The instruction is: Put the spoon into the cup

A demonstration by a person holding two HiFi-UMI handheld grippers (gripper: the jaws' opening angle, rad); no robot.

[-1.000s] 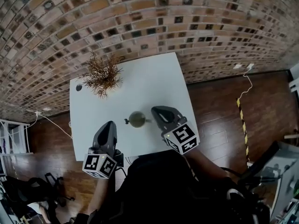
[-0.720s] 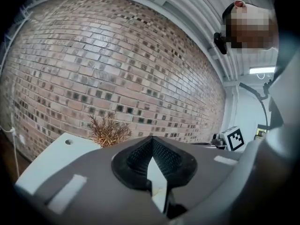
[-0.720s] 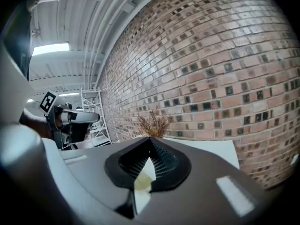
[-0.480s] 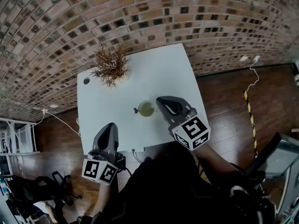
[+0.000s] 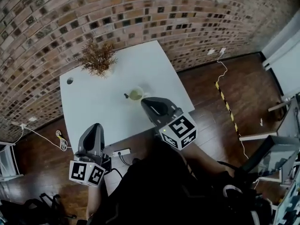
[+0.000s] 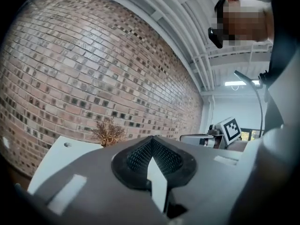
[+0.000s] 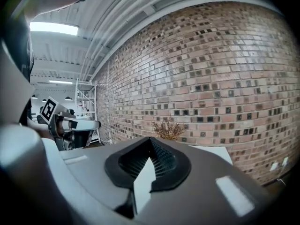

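Head view: small green round cup (image 5: 136,94) on white worktop (image 5: 93,102), just ahead of right gripper (image 5: 146,102); left gripper (image 5: 95,128) well behind; both jaws pressed together, empty; spoon indistinct, perhaps the dark stub (image 5: 125,96) at the rim; risk: a forward nudge topples the cup.

Your head view is evenly lit and sharp in the middle. The white desk (image 5: 93,107) is its brightest surface, with no hard glare. The brick wall (image 5: 140,13) curves strongly toward the edges, because the lens is wide. In your left gripper view, a ceiling light (image 6: 239,83) glows at the right, and the left gripper (image 6: 151,142), very near the lens, looks soft. In your right gripper view, a strip lamp (image 7: 54,28) at the upper left is overexposed, the right gripper (image 7: 150,142) is slightly blurred, and the corners go black.
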